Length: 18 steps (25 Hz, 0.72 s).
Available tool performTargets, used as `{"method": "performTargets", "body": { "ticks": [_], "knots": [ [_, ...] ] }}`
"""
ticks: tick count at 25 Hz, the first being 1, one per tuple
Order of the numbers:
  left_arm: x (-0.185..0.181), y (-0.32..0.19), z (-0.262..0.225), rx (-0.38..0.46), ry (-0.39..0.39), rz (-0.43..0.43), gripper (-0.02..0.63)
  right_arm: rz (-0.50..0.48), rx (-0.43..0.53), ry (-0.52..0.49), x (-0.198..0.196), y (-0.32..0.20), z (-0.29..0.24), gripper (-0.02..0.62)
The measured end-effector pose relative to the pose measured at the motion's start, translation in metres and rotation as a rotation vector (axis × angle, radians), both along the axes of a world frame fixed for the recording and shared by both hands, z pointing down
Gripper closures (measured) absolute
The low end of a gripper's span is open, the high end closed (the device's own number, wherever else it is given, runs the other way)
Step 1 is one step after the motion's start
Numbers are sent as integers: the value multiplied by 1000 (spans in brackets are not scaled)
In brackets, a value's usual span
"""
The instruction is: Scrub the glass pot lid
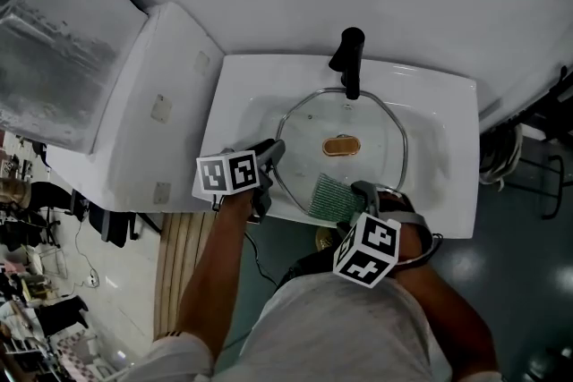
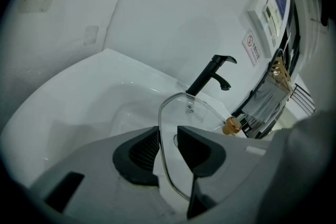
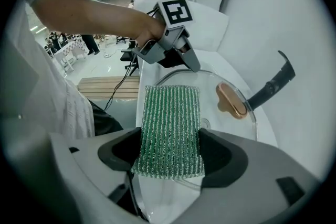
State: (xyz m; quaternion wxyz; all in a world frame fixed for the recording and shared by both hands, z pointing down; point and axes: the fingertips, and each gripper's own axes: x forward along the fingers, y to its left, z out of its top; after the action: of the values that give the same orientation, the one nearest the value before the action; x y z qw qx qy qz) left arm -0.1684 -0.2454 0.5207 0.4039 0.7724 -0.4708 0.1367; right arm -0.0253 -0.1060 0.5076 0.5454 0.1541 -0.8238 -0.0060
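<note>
the left gripper (image 2: 168,147) has its jaws only a little apart, closed on the near left rim of the glass lid (image 1: 367,125). the lid lies in the sink (image 1: 448,103), it seems a bit tilted. the right gripper (image 3: 170,153) grips a green sponge (image 3: 170,123) between wider jaws, at the near edge of the lid.

the risk, i think: the left hold is on thin, smooth glass, so a hard push with the sponge could make the rim slip out, or knock the lid against the sink. the sponge could also fold or slide from its jaws.

the brown knob (image 1: 340,145) in the middle and the black tap (image 1: 349,58) over the far edge stand in the way of long strokes. a white cabinet (image 1: 152,112) is at the left.
</note>
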Motion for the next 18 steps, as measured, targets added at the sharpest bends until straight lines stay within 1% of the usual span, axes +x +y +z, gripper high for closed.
{"method": "performTargets", "body": {
  "ticks": [7,12,15,18],
  "knots": [
    [0,0,1,-7,-16,1,488,88,0,-35,52,-10,-4,256],
    [0,1,1,-15,-32,-3,486,141,-4,-37,88,-15,-3,256],
    [1,0,0,-15,-42,-5,488,160,-5,-43,103,-18,-4,256],
    [0,0,0,-11,-53,-12,486,168,-11,-76,108,-19,-7,256]
  ]
}}
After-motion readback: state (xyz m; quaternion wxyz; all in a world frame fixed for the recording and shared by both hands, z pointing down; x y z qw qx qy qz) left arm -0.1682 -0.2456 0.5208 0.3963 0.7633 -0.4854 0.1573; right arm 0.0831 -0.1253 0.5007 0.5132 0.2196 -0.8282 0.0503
